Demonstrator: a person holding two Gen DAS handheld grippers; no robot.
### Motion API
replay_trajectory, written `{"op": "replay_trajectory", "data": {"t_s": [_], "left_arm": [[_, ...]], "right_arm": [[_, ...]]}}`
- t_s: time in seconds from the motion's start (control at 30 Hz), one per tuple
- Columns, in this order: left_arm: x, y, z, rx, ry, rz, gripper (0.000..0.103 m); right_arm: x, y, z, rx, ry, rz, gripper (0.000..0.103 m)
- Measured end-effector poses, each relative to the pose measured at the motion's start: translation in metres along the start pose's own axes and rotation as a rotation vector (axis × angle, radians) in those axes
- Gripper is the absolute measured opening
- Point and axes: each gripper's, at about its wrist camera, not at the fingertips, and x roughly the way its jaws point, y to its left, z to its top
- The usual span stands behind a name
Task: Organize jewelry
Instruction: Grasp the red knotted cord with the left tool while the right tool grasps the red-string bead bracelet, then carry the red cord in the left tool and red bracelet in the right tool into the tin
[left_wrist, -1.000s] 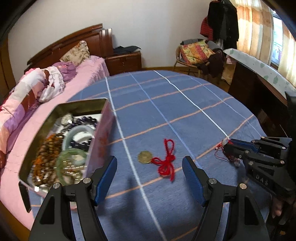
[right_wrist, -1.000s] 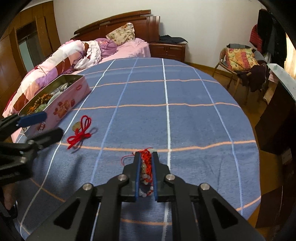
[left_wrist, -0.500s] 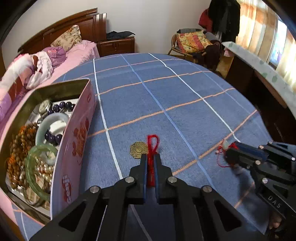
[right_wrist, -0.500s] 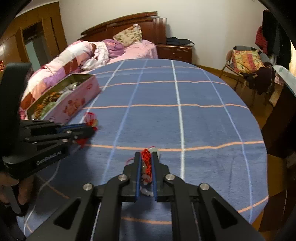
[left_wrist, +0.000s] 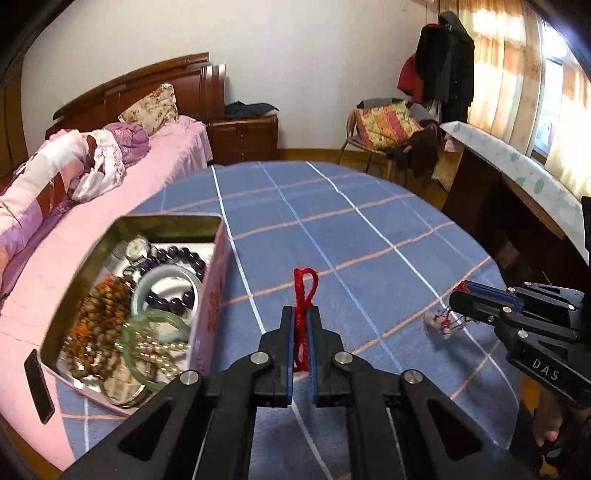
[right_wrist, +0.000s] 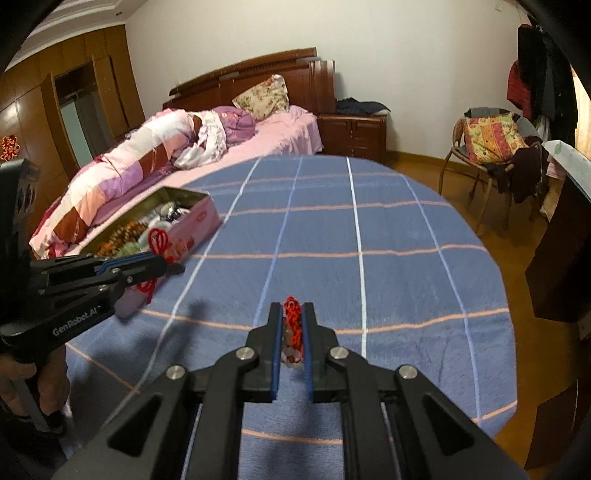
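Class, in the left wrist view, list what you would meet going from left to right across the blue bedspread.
Tin of jewelry → red cord in the left hand-held gripper → beaded bracelet in the right hand-held gripper.

Your tin (left_wrist: 221, 251) shows dull brassy metal inside and glossy pink print outside. At its 3 o'clock, the blue checked tablecloth (left_wrist: 369, 240) looks soft and matt. The red cord (left_wrist: 303, 295) is braided thread; your gripper arms are matt black plastic.

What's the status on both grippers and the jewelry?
Left gripper shut on red cord. Right gripper shut on beaded charm. Tin open, nothing in the way.
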Motion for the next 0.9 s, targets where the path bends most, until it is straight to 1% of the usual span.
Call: {"op": "replay_trajectory", "data": {"t_s": [0.27, 0.4, 0.67, 0.9], "left_arm": [[-0.020, 0.010, 0.013, 0.012, -0.042, 0.017, 0.005], [-0.032, 0.022, 0.022, 0.013, -0.070, 0.041, 0.005], [-0.044, 0.054, 0.040, 0.005, -0.108, 0.120, 0.005], [-0.041, 0.083, 0.051, -0.008, -0.122, 0.181, 0.005]], "right_arm": [[-0.012, 0.011, 0.024, -0.011, -0.054, 0.038, 0.012], [-0.014, 0.021, 0.039, -0.042, -0.072, 0.051, 0.012], [-0.014, 0.040, 0.067, -0.103, -0.114, 0.072, 0.012], [-0.007, 0.060, 0.087, -0.153, -0.138, 0.100, 0.012]]}}
